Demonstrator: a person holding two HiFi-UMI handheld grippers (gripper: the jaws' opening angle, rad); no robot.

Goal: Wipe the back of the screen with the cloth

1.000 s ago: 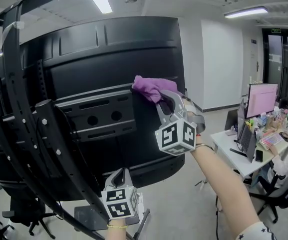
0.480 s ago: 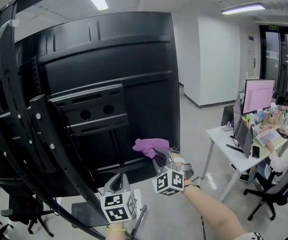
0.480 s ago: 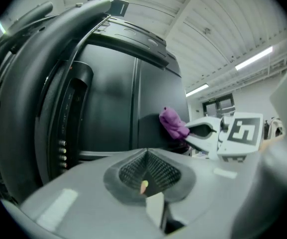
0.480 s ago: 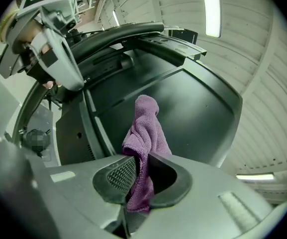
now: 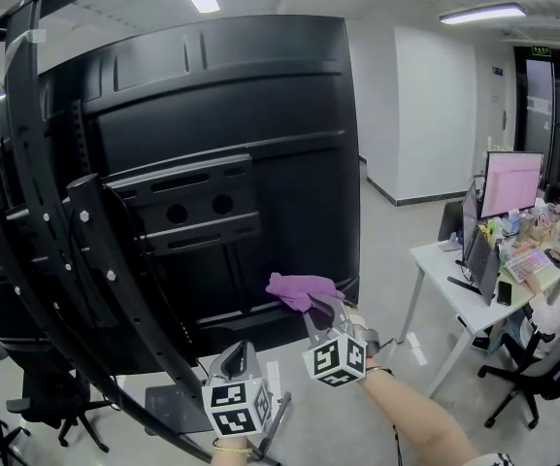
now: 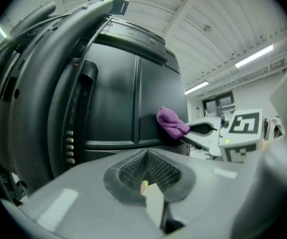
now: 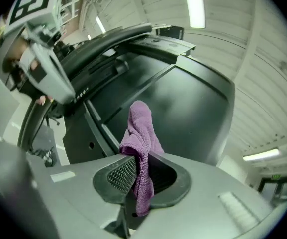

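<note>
Pinching purple cloth (image 5: 299,288), right claw (image 5: 319,309) holds it against screen back (image 5: 212,115).

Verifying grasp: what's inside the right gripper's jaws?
The purple cloth, pinched between the shut jaws of the right gripper and bunching above them. It covers the pad faces and the patch of screen behind it.

L gripper (image 5: 240,349), R gripper (image 5: 318,309): grey, b/w cubes (image 5: 336,359)

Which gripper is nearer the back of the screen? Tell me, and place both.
Right. The right gripper holds the purple cloth at the back of the screen, near its lower right corner; the left gripper hangs lower, below the screen's bottom edge.
</note>
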